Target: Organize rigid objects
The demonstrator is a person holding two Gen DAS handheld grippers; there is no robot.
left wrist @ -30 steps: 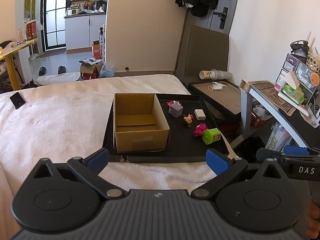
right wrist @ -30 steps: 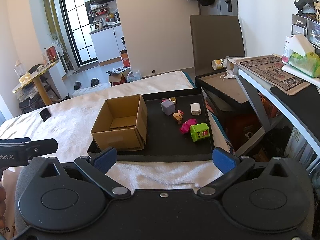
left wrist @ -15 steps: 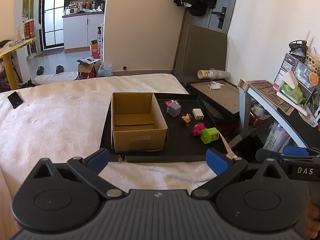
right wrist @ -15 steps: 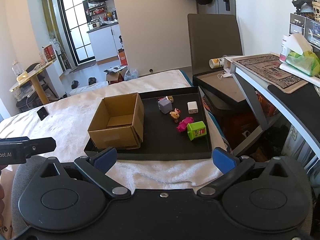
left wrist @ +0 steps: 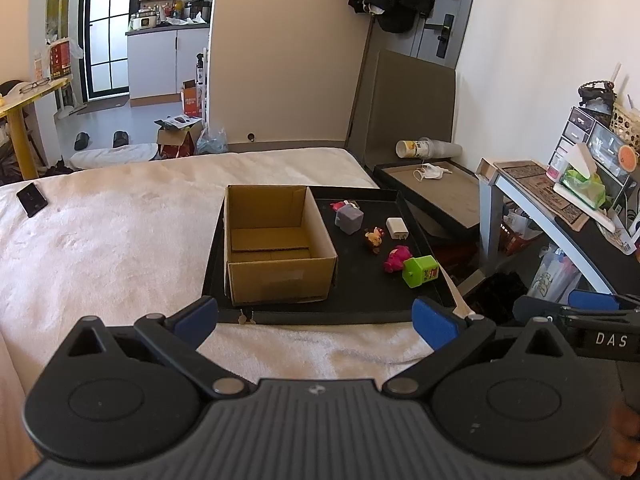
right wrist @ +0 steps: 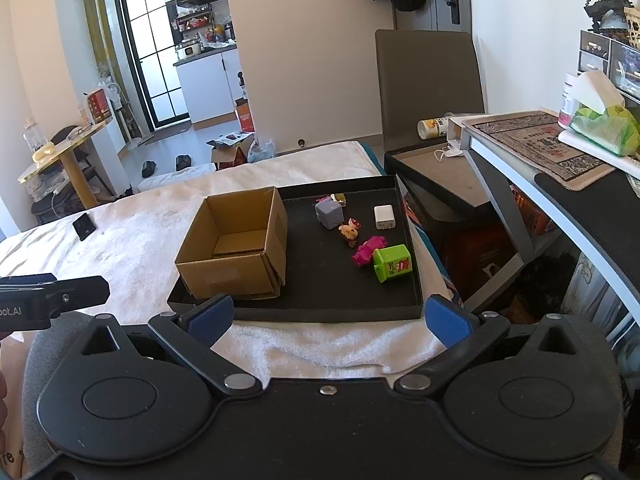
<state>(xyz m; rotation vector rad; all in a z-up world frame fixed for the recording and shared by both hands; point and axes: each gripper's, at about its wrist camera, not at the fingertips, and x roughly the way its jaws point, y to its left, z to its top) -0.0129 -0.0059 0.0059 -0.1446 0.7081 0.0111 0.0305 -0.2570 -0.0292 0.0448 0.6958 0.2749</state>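
Left gripper (left wrist: 316,318) spread wide, holding nothing. Open brown cardboard box (left wrist: 276,244) sits at left of shallow black tray (left wrist: 360,312); grey cube (left wrist: 349,219), white charger block (left wrist: 397,228), pink toy (left wrist: 397,259), green block (left wrist: 420,271) lie rightward. Right gripper (right wrist: 328,318) likewise wide, unloaded.

We read "DAS" in white letters on the black body of the right gripper (left wrist: 580,312), at about three o'clock in the left wrist view. On the left gripper (right wrist: 48,292), at nine o'clock in the right wrist view, we read "ootAI", cut off by the frame edge.
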